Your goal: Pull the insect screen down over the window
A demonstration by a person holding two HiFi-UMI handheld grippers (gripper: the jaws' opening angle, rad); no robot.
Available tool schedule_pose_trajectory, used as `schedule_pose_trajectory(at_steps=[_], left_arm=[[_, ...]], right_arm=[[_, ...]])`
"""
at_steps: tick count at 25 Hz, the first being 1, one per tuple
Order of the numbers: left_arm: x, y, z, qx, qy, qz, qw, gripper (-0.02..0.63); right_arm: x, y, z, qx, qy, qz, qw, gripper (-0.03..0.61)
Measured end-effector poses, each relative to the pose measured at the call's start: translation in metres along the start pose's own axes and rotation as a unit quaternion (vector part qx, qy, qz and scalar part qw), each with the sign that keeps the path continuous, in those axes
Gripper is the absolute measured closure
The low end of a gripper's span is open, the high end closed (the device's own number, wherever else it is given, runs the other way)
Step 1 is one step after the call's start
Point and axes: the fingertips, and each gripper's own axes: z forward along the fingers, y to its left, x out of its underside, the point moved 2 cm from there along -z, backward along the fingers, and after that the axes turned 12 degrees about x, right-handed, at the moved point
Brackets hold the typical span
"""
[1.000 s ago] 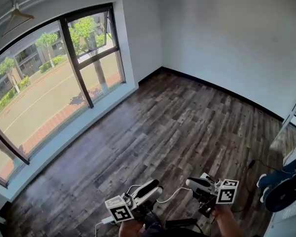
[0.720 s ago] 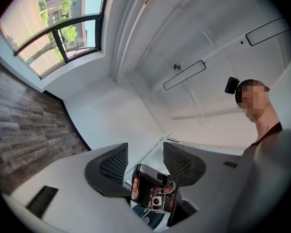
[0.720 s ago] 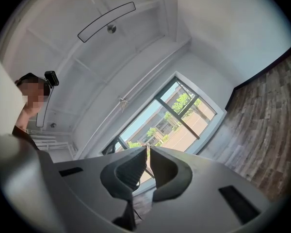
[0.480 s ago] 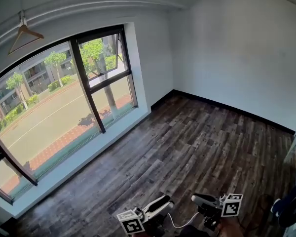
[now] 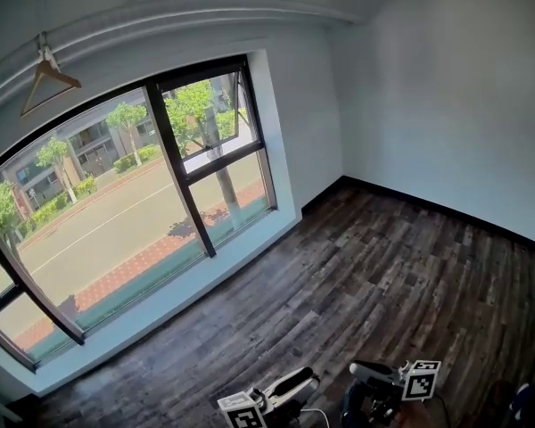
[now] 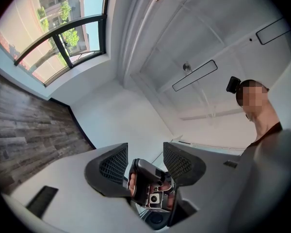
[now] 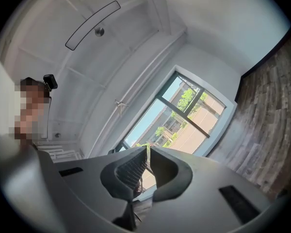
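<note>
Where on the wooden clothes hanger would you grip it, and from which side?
Probably one sloping arm of the wooden clothes hanger, approached from below. It hangs by its hook from the rail high above the window, so the thin arms are the lowest parts for jaws to close across.

Floor: wood-look planks, dark brown-grey, streaky grain, low sheen in daylight
Walls: white, smooth, matt paint
Window: clear glass; dark matt frame, metal or plastic cannot tell
Sill: white, smooth
Hanger: pale wood, thin metal hook
Left gripper: light grey smooth plastic body, dark matt jaws, pads with fine grid texture
Right gripper: same grey plastic, dark matt jaws, ribbed pad face
Marker cubes: matt black-and-white print
</note>
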Motion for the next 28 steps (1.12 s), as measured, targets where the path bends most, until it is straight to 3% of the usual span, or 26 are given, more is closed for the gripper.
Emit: schedule_pose_trajectory(at_steps=[4,9,15,22,28], left_arm=[[-0.035,0.065,0.022,-0.020,-0.018,0.006,0.9996,0.371],[-0.084,0.135,0.087,-0.042,-0.031,0.006,0.9986,0.371],[-0.145,0.186,0.173,-0.029,-0.017,0.043,0.9985,0.371],[-0.164,0.240,0.207,-0.042,-0.032,0.028,0.9982,0.371],[-0.185,0.281,0.234,-0.029,-0.028,0.024,0.9989,0.371]], right_arm=[[-0.043,-0.045,0.046,-0.024,0.012,0.000,1.000,0.569],[-0.126,-0.107,0.085,-0.033,0.022,0.008,0.999,0.569],[-0.223,-0.160,0.125,-0.045,0.034,0.000,0.998,0.569],[-0.262,-0.203,0.141,-0.042,0.046,0.010,0.998,0.569],[-0.290,-0.234,0.163,-0.035,0.043,0.012,0.998,0.569]])
